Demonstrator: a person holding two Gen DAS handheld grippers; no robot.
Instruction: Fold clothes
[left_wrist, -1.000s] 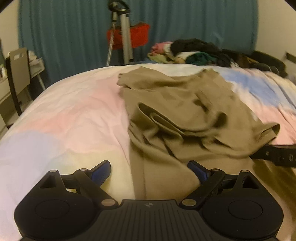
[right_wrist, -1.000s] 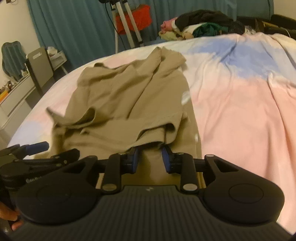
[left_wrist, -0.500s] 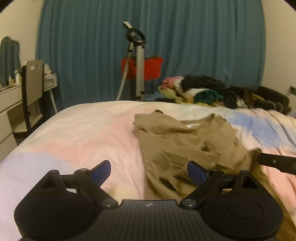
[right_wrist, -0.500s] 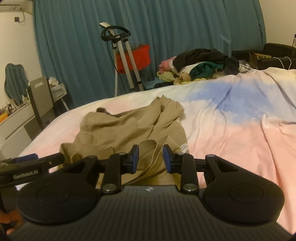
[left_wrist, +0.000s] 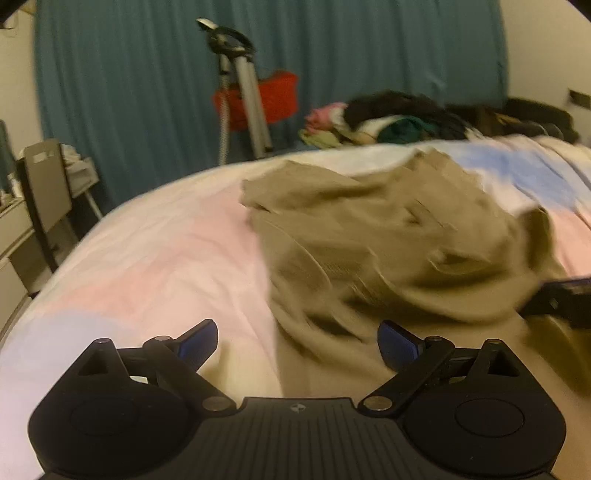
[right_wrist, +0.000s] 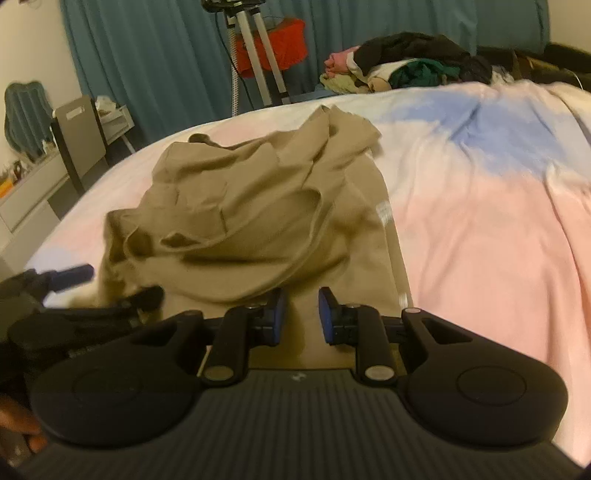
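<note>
A crumpled tan garment (left_wrist: 388, 243) lies on the pastel bedspread (left_wrist: 155, 258), its upper part bunched over its lower part. My left gripper (left_wrist: 297, 341) is wide open and empty just above the garment's near left edge. In the right wrist view the garment (right_wrist: 251, 206) fills the middle. My right gripper (right_wrist: 299, 314) has a narrow gap between its blue pads, hovering over the garment's near edge with no cloth between them. The left gripper (right_wrist: 110, 284) shows at the lower left there.
A pile of mixed clothes (right_wrist: 406, 70) sits at the bed's far side. A tripod (left_wrist: 240, 92) and a red basket (left_wrist: 266, 99) stand before the teal curtain. A chair (left_wrist: 44, 184) and a desk are at the left.
Both grippers rose and then dropped back toward the bed. The garment's top part has bunched up and shifted; the left view is blurred by motion. The jaws kept their openings.
</note>
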